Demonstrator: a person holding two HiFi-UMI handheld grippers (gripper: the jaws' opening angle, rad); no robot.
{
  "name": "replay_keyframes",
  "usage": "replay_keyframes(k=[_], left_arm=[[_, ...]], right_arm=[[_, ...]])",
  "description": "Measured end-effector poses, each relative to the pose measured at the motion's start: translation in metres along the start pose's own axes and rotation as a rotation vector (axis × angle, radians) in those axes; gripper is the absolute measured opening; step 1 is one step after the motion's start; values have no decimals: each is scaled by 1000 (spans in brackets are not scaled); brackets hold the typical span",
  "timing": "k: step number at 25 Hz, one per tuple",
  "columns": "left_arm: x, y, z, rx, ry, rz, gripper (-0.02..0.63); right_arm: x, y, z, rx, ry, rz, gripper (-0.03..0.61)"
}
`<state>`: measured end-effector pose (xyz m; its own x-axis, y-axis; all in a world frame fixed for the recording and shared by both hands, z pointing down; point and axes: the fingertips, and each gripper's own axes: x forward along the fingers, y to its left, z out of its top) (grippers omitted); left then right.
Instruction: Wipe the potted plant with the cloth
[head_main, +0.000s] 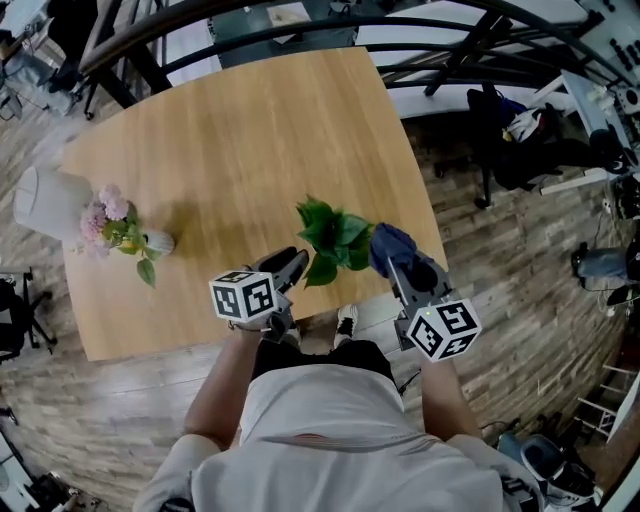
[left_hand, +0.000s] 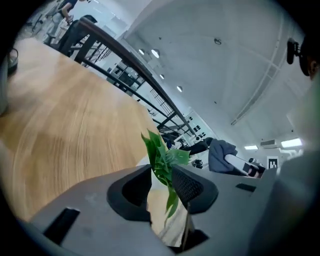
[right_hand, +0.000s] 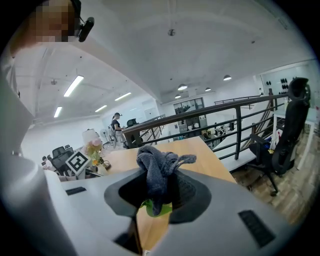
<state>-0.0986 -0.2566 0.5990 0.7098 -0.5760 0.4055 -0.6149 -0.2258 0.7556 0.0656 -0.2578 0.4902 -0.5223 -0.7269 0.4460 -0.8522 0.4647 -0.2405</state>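
Note:
A small potted plant (head_main: 335, 236) with green leaves stands near the front edge of the wooden table (head_main: 230, 130). My left gripper (head_main: 296, 264) reaches it from the left. In the left gripper view the jaws sit shut on its pale pot (left_hand: 170, 225), and the leaves (left_hand: 162, 156) rise between them. My right gripper (head_main: 400, 262) is shut on a bunched blue-grey cloth (head_main: 392, 246), which lies against the right side of the leaves. In the right gripper view the cloth (right_hand: 157, 170) sticks up from the gripper (right_hand: 159, 189), with a green leaf (right_hand: 159, 207) just below it.
A white vase of pink flowers (head_main: 118, 228) lies at the table's left, beside a white rounded object (head_main: 48, 200). A dark railing (head_main: 300, 30) runs behind the table. An office chair (head_main: 520, 140) stands to the right on the plank floor.

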Motion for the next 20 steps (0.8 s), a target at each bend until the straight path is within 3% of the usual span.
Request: replay_keyframes(k=[5, 12, 16, 20], left_arm=[[41, 18, -14, -154, 78, -78, 106], [61, 23, -16, -264, 91, -93, 106], [63, 25, -13, -309, 65, -79, 104], [62, 27, -13, -310, 50, -57, 103]], right_arm=[[0, -4, -18, 41, 30, -12, 153], [0, -1, -31, 101, 61, 17, 153], [14, 11, -38, 160, 76, 87, 152], [45, 31, -53, 300, 131, 240, 153]])
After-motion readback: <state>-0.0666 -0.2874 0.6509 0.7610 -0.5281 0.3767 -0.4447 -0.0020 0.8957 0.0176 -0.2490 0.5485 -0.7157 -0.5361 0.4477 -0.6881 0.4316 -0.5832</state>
